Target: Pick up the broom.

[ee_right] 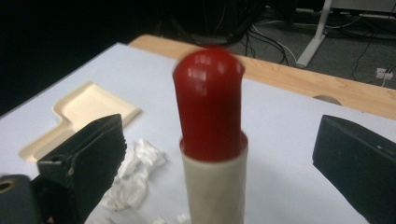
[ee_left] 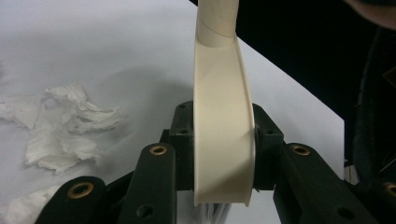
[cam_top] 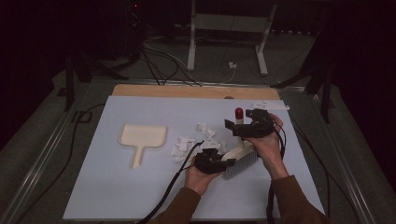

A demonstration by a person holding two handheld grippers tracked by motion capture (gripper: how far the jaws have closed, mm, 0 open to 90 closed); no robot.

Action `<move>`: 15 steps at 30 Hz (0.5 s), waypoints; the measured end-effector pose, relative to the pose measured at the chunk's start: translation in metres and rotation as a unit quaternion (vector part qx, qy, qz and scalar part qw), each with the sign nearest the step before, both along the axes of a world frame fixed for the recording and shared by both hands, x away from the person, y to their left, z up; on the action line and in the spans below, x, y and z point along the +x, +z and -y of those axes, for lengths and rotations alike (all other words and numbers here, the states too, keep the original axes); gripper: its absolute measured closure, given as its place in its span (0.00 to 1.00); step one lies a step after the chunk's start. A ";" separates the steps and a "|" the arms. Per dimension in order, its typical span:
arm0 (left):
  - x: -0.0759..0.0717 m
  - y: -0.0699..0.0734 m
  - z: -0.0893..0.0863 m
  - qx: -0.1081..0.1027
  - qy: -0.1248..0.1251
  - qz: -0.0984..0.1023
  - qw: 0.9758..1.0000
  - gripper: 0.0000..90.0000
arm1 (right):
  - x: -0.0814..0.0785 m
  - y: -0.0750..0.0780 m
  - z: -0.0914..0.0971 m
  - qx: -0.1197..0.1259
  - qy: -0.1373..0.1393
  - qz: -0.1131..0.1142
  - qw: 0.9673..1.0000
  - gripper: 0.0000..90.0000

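White table sheet (cam_top: pixel 116 186) carries paper scraps (cam_top: pixel 184 147) and a dustpan (cam_top: pixel 141 138). Left gripper (cam_top: pixel 215 157) pinches the brush (cam_top: pixel 239 161) head. Right gripper (cam_top: pixel 243 125) stands spread, 2 fingers (ee_right: pixel 79 161) flanking the upright red-tipped handle (ee_right: pixel 212 140) without touching it.

Your brush (ee_left: pixel 223 130) has a smooth, matt cream plastic back and a glossy red plastic cap (ee_right: pixel 209 105) on its handle. The dustpan (cam_top: pixel 141 138) matches it in matt cream plastic (bristles look pale and fine). Crumpled white paper scraps (ee_left: pixel 60 130) lie rough-edged on the smooth matt board (cam_top: pixel 140 186), edged by bare wood (ee_right: pixel 299 81).
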State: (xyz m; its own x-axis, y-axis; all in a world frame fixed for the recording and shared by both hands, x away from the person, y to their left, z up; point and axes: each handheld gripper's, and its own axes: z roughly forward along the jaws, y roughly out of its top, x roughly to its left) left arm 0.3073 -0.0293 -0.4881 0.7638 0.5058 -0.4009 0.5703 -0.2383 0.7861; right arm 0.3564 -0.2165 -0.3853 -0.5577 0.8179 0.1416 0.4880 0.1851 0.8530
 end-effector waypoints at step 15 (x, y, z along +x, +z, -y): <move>-0.005 0.025 -0.028 0.007 0.012 0.017 1.000 0.78 | 0.005 -0.008 0.007 0.067 0.076 -0.020 0.995 0.00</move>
